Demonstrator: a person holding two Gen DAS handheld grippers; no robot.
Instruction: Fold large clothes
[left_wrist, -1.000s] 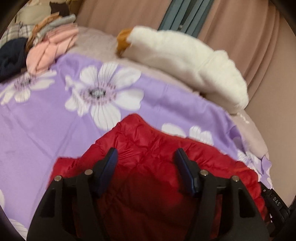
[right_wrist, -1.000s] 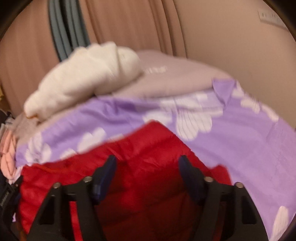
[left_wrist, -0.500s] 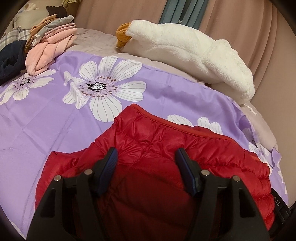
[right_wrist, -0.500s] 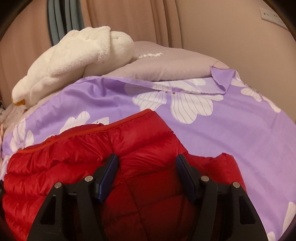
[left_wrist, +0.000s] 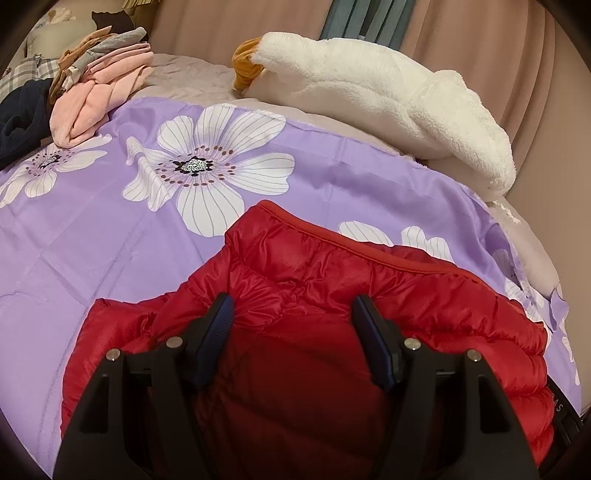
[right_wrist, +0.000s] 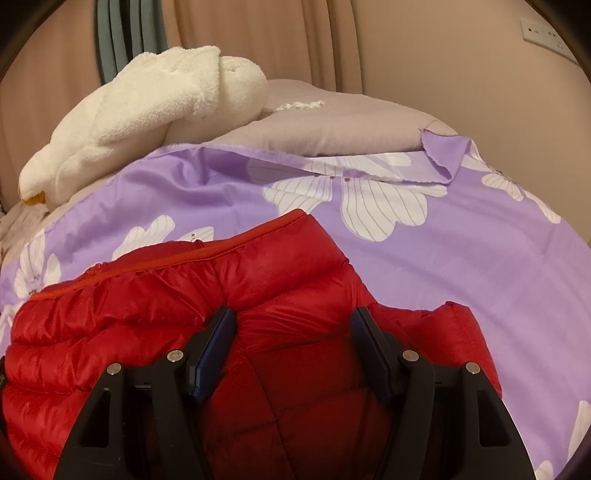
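Note:
A red quilted puffer jacket (left_wrist: 332, 280) lies folded on a purple flowered sheet (left_wrist: 110, 229). It also shows in the right wrist view (right_wrist: 280, 266). My left gripper (left_wrist: 293, 314) is open, its fingers wide apart just over the jacket's left part. My right gripper (right_wrist: 293, 325) is open the same way over the jacket's right part. Neither holds any fabric. The jacket's near part is hidden under the grippers.
A white plush goose (left_wrist: 388, 96) lies at the back of the bed, also in the right wrist view (right_wrist: 155, 110). A pile of pink, grey and dark clothes (left_wrist: 88, 96) sits at the far left. A grey pillow (right_wrist: 332, 125) and curtains stand behind.
Both grippers, open throughout, have settled lower over the jacket. The jacket now lies spread flat with its collar edge towards the back.

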